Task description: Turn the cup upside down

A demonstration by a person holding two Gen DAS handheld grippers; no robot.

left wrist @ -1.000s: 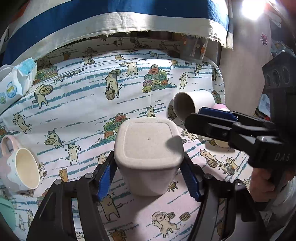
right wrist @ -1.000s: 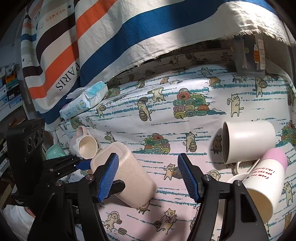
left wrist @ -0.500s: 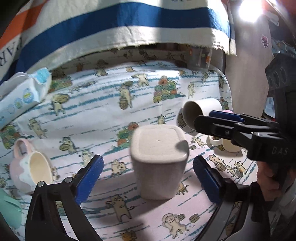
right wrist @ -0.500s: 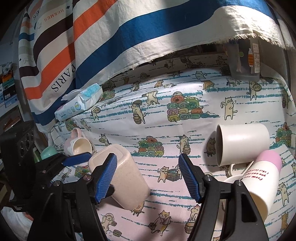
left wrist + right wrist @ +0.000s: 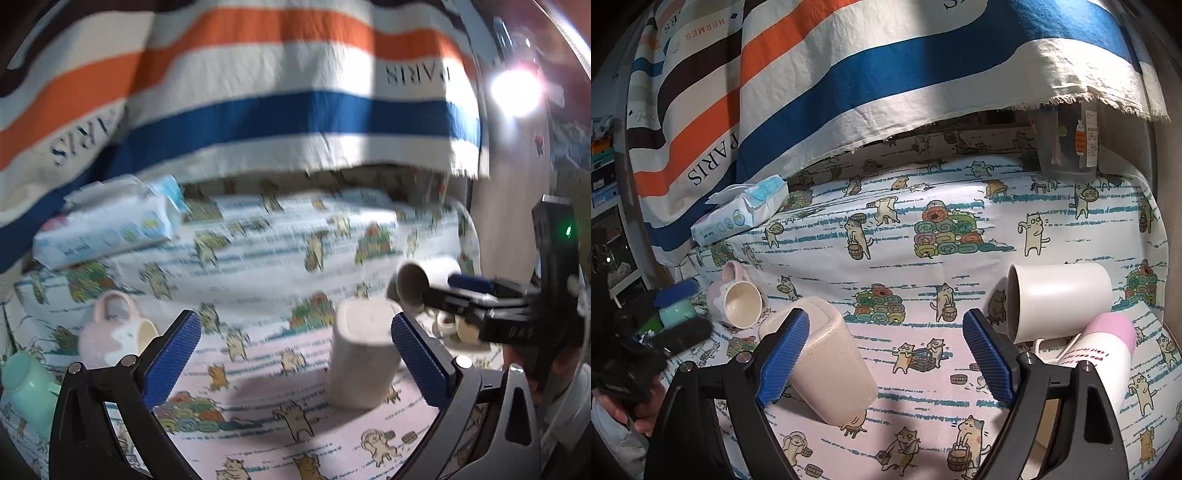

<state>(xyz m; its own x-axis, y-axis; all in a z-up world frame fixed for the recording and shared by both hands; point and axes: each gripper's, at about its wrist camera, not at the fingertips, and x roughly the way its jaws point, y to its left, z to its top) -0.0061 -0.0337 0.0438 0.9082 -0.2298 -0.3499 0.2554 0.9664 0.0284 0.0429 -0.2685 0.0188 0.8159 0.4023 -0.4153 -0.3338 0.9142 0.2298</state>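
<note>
A cat-print cloth-covered surface (image 5: 923,177) is carrying an upside-down beige cup (image 5: 827,362), a pink mug (image 5: 738,299) lying sideways, a white mug (image 5: 1060,295) lying sideways, a wipes pack (image 5: 742,214) and a grey container (image 5: 1067,147).

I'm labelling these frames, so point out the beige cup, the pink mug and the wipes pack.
beige cup (image 5: 364,356): left wrist view, side wall.
pink mug (image 5: 740,302): right wrist view, inside of mouth.
wipes pack (image 5: 738,216): right wrist view, printed side.
</note>
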